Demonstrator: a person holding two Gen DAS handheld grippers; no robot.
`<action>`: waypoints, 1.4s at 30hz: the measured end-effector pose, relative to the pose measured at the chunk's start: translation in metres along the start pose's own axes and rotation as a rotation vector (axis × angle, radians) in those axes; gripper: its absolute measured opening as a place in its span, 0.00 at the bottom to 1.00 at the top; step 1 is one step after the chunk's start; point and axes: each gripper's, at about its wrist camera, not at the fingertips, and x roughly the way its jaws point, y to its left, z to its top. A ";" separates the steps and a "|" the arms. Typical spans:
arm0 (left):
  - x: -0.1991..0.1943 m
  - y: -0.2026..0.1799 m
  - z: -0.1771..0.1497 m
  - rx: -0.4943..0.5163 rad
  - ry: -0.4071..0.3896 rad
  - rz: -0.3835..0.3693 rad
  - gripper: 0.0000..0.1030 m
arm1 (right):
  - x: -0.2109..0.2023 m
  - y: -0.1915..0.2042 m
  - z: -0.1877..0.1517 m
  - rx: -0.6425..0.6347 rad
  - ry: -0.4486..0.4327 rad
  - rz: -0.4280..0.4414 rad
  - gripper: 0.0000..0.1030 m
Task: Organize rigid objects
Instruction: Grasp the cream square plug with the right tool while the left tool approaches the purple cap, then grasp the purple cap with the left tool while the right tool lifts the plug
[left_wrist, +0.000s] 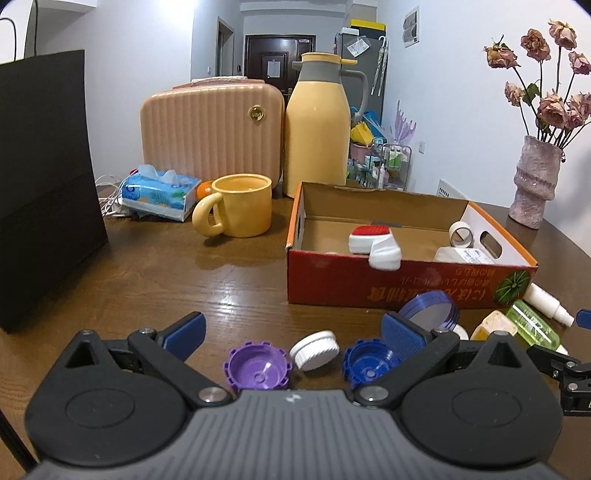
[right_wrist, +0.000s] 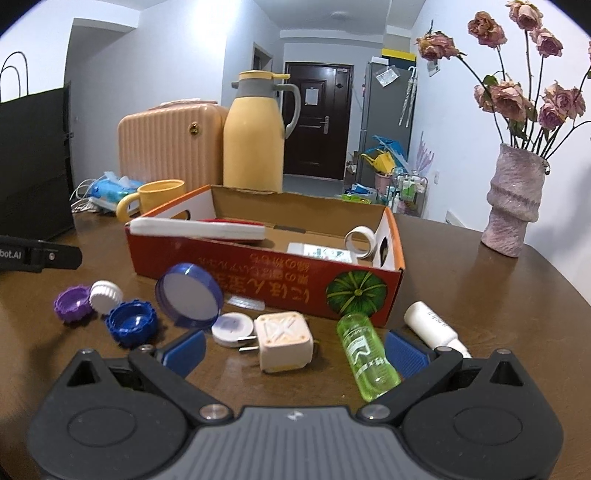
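**Both grippers open over scattered small items before the orange box**

The left gripper (left_wrist: 291, 334) hangs low over the brown wooden tabletop (left_wrist: 184, 280), its jaws spread wide and holding nothing. Between its blue pads lie a purple notched plastic cap (left_wrist: 257, 370), a white ribbed plastic cap (left_wrist: 315, 349) and a dark blue notched plastic cap (left_wrist: 367, 365), side by side.

The right gripper (right_wrist: 295, 349) is likewise wide open and empty. Between its pads lie a cream square plug adapter (right_wrist: 284, 341) and a clear green plastic bottle (right_wrist: 365, 356) on its side; a white plastic bottle (right_wrist: 430, 326) lies just beyond the right pad. A small white round disc (right_wrist: 232, 328) touches the adapter's prongs, and a blue translucent round lid (right_wrist: 190, 295) stands tilted against the orange cardboard box (right_wrist: 280, 284).

Inside the box are a red-and-white brush (left_wrist: 373, 240), a roll of white tape (right_wrist: 361, 240) and a white labelled container (left_wrist: 463, 254). Towards the tabletop's far edge stand a yellow ceramic mug (left_wrist: 240, 210) and a yellow thermos jug (left_wrist: 317, 125).
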 end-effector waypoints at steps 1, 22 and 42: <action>0.000 0.002 -0.002 -0.001 0.003 0.000 1.00 | 0.000 0.001 -0.001 -0.003 0.004 0.004 1.00; 0.014 0.033 -0.023 -0.004 0.067 0.055 1.00 | 0.068 0.010 0.004 -0.034 0.127 0.054 0.86; 0.042 0.037 -0.033 0.018 0.147 0.063 1.00 | 0.086 0.001 -0.004 0.023 0.121 0.101 0.65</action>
